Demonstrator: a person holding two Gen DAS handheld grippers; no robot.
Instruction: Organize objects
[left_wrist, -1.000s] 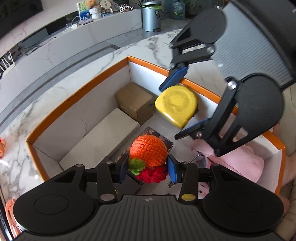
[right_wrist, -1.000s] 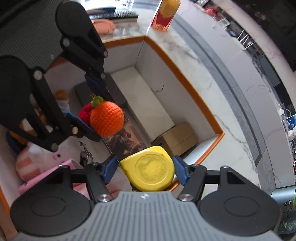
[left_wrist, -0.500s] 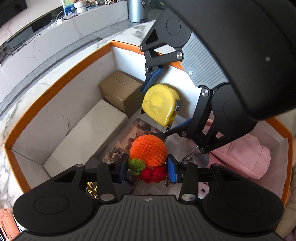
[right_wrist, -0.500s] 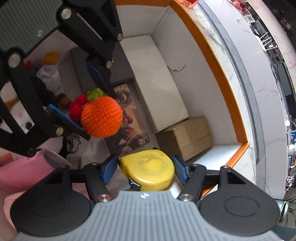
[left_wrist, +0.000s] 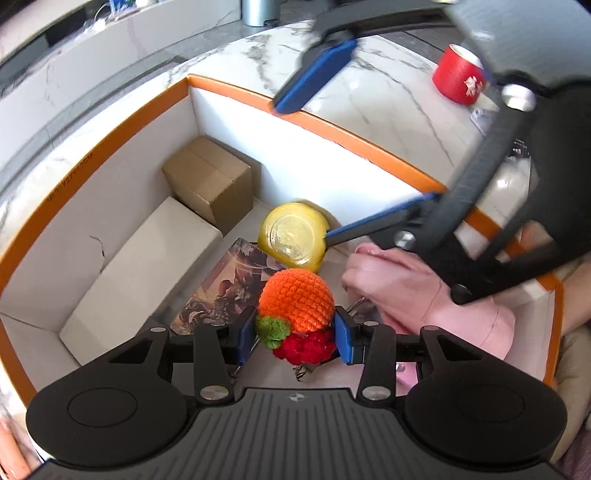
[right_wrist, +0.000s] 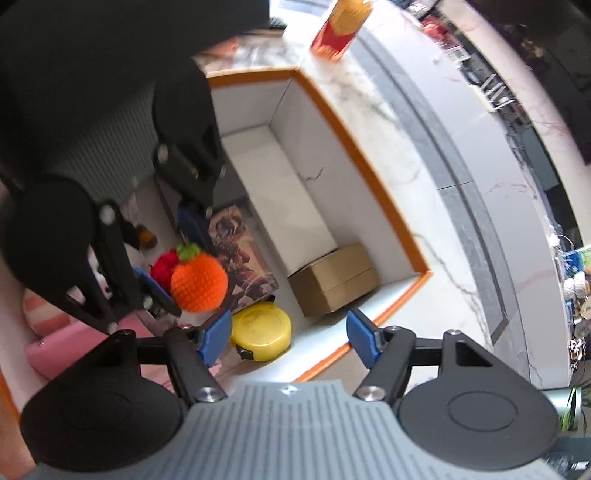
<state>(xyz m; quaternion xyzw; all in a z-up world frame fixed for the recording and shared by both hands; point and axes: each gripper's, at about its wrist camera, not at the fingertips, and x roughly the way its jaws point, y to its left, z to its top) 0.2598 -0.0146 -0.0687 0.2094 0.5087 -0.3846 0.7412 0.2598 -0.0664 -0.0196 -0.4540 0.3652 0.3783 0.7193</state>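
My left gripper (left_wrist: 295, 334) is shut on an orange and red crocheted fruit charm (left_wrist: 297, 301) and holds it above the inside of the orange-rimmed white box (left_wrist: 314, 120). The charm also shows in the right wrist view (right_wrist: 197, 282). A yellow tape measure (left_wrist: 293, 236) lies on the box floor next to the brown carton; it also shows in the right wrist view (right_wrist: 262, 330). My right gripper (right_wrist: 290, 341) is open and empty above the tape measure, near the box's rim (right_wrist: 388, 218).
Inside the box are a brown carton (left_wrist: 208, 177), a long white box (left_wrist: 147, 266), a picture card (left_wrist: 229, 280) and a pink soft toy (left_wrist: 424, 291). A red cup (left_wrist: 460, 77) and a fries carton (right_wrist: 341, 27) stand on the marble counter outside.
My right gripper has opened and let go of the yellow tape measure, which now lies on the box floor; the gripper has risen. My left gripper still holds the crocheted charm.
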